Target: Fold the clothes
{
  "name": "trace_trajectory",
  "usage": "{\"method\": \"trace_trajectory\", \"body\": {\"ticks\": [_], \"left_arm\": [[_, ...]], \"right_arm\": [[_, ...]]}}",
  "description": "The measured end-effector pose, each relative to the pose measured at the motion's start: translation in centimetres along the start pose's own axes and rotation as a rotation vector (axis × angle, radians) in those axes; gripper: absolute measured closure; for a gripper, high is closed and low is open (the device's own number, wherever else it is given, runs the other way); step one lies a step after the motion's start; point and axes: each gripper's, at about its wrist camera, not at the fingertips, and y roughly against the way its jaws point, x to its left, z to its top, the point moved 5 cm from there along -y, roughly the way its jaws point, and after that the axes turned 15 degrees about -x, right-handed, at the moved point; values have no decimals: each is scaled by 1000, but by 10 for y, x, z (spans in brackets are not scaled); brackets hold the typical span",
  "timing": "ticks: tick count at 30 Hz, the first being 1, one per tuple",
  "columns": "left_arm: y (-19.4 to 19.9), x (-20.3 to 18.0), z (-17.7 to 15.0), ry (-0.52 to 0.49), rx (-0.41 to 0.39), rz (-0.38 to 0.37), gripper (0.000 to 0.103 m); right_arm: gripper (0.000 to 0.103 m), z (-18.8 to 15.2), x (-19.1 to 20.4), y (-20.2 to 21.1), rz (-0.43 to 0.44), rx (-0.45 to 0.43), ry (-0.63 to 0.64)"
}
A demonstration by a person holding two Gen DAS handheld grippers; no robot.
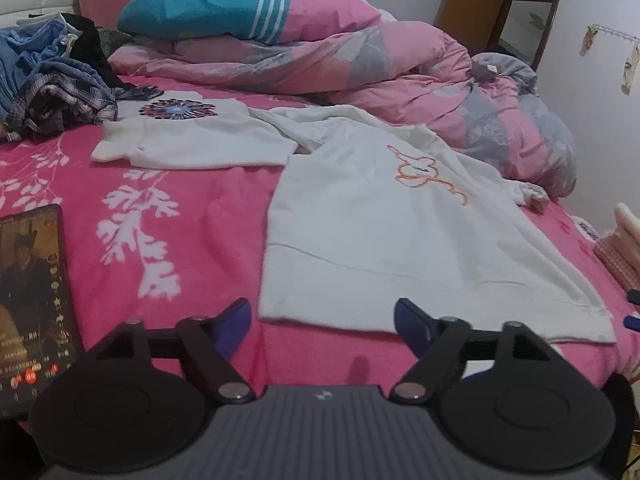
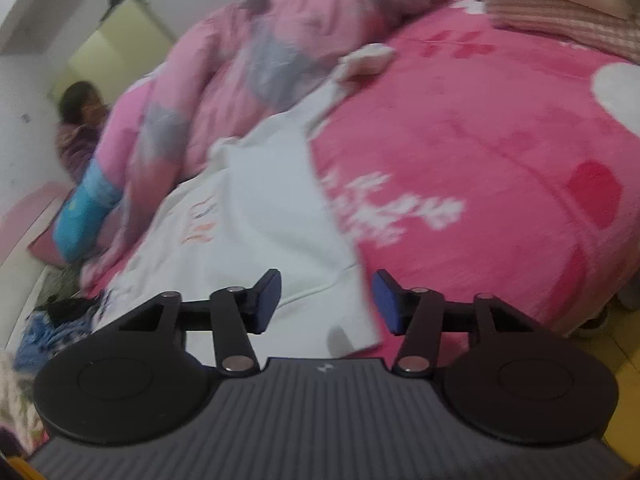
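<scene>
A white sweatshirt [image 1: 392,232] with an orange outline drawing lies spread on the pink bed cover [image 1: 168,208], its hem toward me. My left gripper [image 1: 322,328] hovers open just short of that hem, nothing between its blue pads. A second white garment [image 1: 192,136] with a dark flower print lies folded beyond it to the left. In the blurred right wrist view the same white sweatshirt [image 2: 256,224] runs away from me, and my right gripper [image 2: 326,300] stands open over its near corner, holding nothing.
A heap of blue, plaid and black clothes [image 1: 52,76] sits at the back left. A rumpled pink and grey duvet [image 1: 360,64] fills the back. A lit tablet [image 1: 32,300] lies at the left edge. A person [image 2: 82,128] sits by the far wall.
</scene>
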Motion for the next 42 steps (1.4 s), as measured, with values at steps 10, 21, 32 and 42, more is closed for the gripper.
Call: {"method": "trace_trajectory", "body": {"ticks": [10, 21, 32, 42], "left_arm": [[18, 7, -5, 98, 46, 30, 0], [22, 5, -10, 74, 67, 39, 0], [27, 20, 0, 48, -27, 58, 5], [5, 29, -2, 86, -19, -5, 40]], "right_arm": [[24, -49, 91, -13, 206, 161, 52], [14, -103, 158, -38, 345, 343, -1], [26, -144, 178, -65, 318, 430, -199], [60, -163, 174, -84, 236, 439, -390]]}}
